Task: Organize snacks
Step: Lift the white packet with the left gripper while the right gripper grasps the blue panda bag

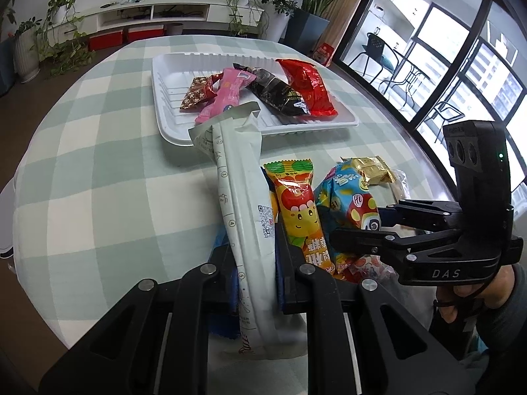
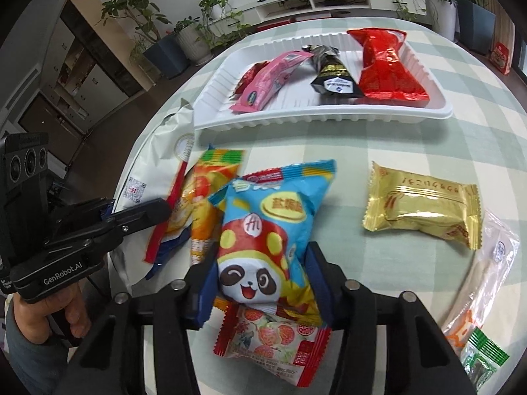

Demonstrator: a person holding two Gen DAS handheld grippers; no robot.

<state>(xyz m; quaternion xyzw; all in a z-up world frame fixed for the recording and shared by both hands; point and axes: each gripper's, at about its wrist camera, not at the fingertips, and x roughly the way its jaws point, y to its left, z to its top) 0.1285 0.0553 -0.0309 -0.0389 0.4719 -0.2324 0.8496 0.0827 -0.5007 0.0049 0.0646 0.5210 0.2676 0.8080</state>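
Observation:
My left gripper (image 1: pixel 255 263) is shut on a long white snack packet (image 1: pixel 242 204), which sticks up toward the white tray (image 1: pixel 171 131). The tray holds a star-patterned red packet (image 1: pixel 197 93), a pink one (image 1: pixel 224 97), a black one (image 1: pixel 280 92) and a red one (image 1: pixel 309 85). My right gripper (image 2: pixel 260 283) is shut on a blue panda packet (image 2: pixel 266 230); it also shows in the left wrist view (image 1: pixel 359 230). An orange-yellow packet (image 1: pixel 296 210) lies between the two. The left gripper (image 2: pixel 154 210) shows in the right wrist view beside the white packet (image 2: pixel 158 168).
On the checked tablecloth (image 2: pixel 329 151) lie a gold packet (image 2: pixel 425 207), a clear packet with a green end (image 2: pixel 474 296) and a red strawberry packet (image 2: pixel 273 342). The table edge drops off at the left. Plants and a low shelf stand behind.

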